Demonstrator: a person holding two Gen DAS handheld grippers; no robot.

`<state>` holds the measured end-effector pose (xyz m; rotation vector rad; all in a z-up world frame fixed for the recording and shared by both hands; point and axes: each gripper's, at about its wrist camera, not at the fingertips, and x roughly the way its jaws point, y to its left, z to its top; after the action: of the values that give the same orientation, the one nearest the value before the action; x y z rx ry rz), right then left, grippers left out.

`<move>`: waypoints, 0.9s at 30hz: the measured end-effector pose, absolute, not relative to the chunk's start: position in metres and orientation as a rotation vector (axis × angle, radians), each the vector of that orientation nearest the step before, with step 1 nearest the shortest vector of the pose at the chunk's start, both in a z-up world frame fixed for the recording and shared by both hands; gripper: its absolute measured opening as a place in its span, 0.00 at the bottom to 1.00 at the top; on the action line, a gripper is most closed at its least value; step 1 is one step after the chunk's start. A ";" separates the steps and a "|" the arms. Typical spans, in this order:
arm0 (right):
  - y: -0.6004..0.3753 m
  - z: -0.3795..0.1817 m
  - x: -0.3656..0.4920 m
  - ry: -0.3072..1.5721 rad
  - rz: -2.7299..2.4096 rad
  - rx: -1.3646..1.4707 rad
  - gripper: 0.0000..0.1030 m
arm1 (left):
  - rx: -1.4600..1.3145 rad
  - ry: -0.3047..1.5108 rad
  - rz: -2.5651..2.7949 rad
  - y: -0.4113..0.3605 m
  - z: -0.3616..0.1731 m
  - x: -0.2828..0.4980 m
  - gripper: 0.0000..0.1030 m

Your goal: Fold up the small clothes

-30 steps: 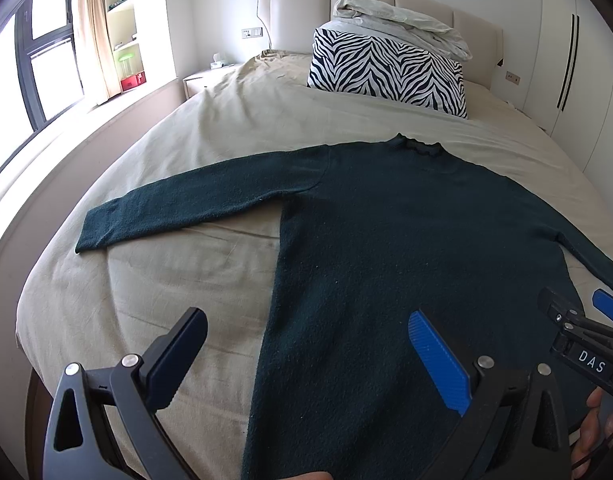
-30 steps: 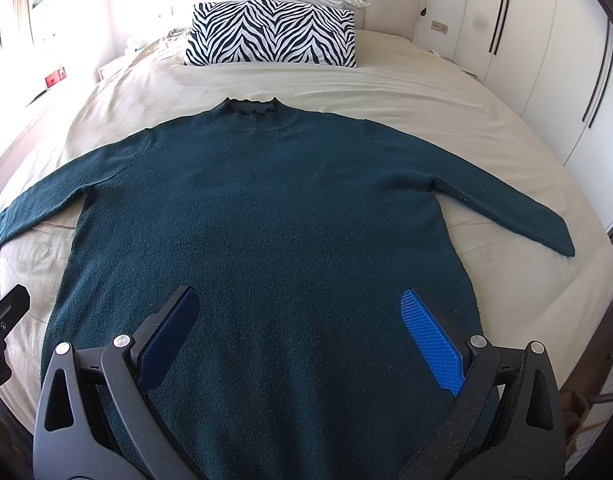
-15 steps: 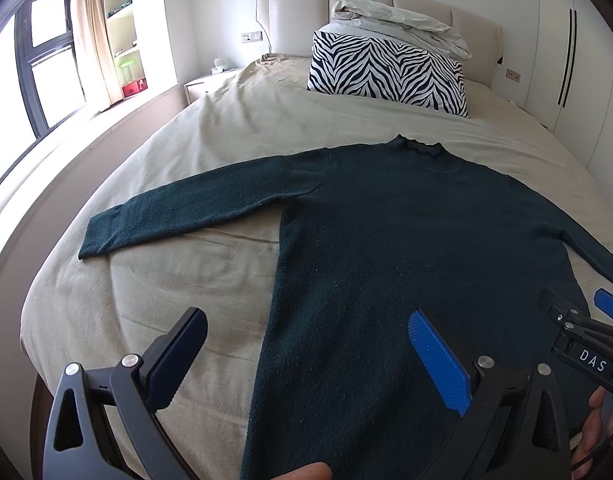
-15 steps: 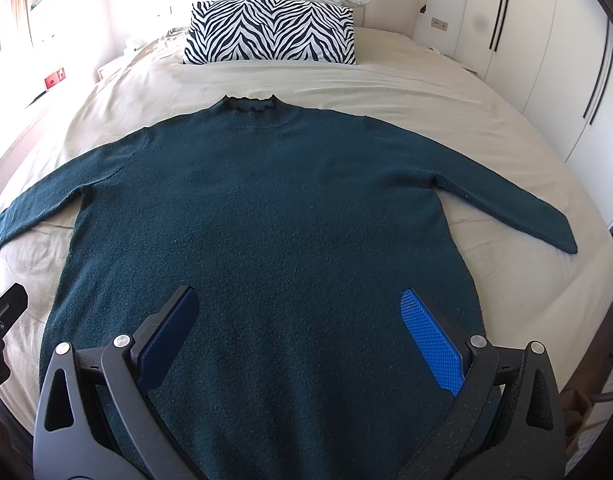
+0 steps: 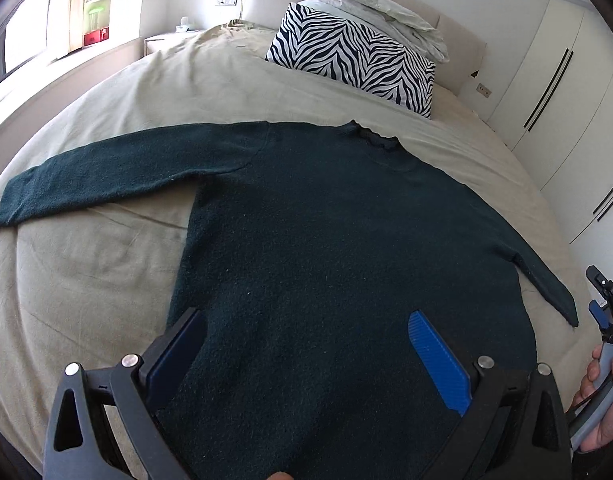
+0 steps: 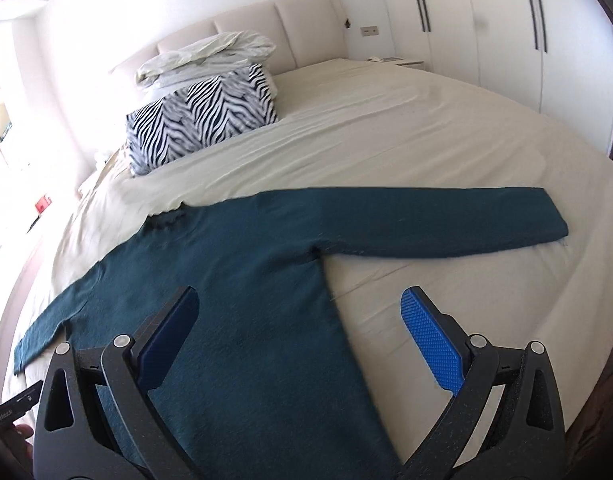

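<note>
1 beige bed [image 5: 106, 280] carries a dark teal sweater [image 5: 326, 248] lying flat, both sleeves spread out, collar towards a zebra-print pillow [image 5: 354, 56]. The left gripper [image 5: 306, 344] hangs wide open above the sweater's lower body; the right gripper [image 6: 298, 320] gapes wide over its right side edge.

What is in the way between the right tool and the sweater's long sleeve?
Nothing visible. The right tool is open above the sweater, and only bare sheet lies between it and the right sleeve. The zebra pillow sits far back near the headboard, clear of it.
</note>
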<state>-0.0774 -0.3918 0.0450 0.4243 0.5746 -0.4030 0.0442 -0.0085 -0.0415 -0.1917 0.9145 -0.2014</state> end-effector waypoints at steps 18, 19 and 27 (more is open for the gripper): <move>-0.710 -0.090 -0.127 0.503 -0.634 1.078 0.79 | -0.226 0.979 -0.264 -0.063 -0.052 0.114 1.00; -0.717 -0.094 -0.123 0.495 -0.632 1.097 0.78 | -0.240 0.985 -0.279 -0.065 -0.054 0.116 0.99; -0.767 -0.112 -0.077 0.476 -0.623 1.195 0.18 | -0.299 1.013 -0.386 -0.075 -0.065 0.123 0.81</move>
<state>-0.0773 -0.7672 -0.1115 1.1952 0.4763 -0.6228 0.1235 -0.0749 -0.0647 -0.2986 1.0128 -0.3861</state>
